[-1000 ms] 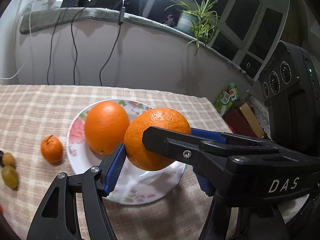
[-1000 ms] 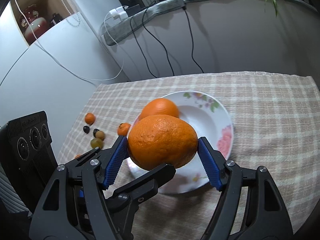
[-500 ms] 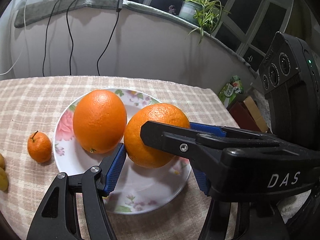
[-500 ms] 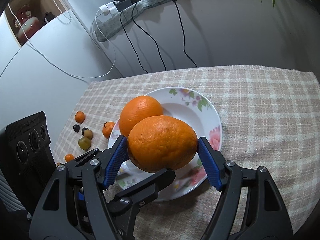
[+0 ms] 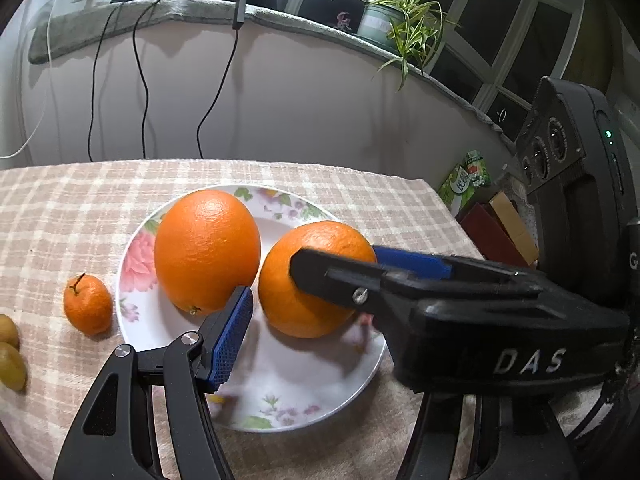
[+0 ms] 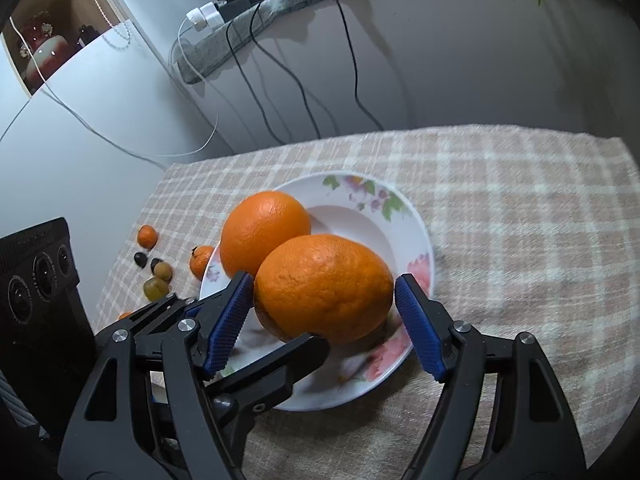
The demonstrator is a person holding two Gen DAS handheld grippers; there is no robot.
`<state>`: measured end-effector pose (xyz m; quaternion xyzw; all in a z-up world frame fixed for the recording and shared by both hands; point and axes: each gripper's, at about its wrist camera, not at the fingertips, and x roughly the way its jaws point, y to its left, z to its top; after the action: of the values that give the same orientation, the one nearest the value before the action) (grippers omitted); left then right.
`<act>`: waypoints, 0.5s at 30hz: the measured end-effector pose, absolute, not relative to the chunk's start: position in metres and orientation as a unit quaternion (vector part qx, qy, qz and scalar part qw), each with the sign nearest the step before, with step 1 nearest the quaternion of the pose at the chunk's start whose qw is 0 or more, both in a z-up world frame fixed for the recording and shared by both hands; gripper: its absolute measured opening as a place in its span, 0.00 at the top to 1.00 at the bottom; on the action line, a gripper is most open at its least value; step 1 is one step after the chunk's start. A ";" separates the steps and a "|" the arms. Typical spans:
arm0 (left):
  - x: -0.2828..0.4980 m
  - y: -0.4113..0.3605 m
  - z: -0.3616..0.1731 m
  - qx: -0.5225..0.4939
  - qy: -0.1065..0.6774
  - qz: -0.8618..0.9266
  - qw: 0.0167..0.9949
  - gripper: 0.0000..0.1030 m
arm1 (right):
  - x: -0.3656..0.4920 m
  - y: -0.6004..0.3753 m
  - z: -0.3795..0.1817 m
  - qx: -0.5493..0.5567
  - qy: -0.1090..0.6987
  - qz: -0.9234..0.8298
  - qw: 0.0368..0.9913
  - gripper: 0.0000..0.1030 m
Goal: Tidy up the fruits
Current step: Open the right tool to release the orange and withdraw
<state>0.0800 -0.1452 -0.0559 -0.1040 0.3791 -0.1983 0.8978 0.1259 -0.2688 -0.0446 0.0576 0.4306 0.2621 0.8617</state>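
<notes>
Right hand-held gripper point(image 6: 324, 320) has just been opening: both blue pads now stand slightly off the rough-skinned orange point(image 6: 324, 286), which sits between them, lowered onto the floral plate point(image 6: 420, 248) beside the smooth orange point(image 6: 264, 228). Left hand-held gripper point(image 5: 320, 300) is also open around the same fruit, not pressing. Drop-off looks done. Mandarin point(image 5: 87, 304) and small fruits point(image 6: 158, 276) still lie on the desk near its left edge, likely next.
</notes>
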 end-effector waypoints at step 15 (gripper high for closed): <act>0.052 -0.119 -0.049 -0.095 0.363 -0.187 0.908 0.40 | 0.109 -0.273 -0.025 0.059 0.390 0.265 0.880 0.19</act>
<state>0.0516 -0.1188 -0.0495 -0.0953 0.3628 -0.1873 0.9079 0.1094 -0.2735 -0.0254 0.0595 0.3904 0.2648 0.8797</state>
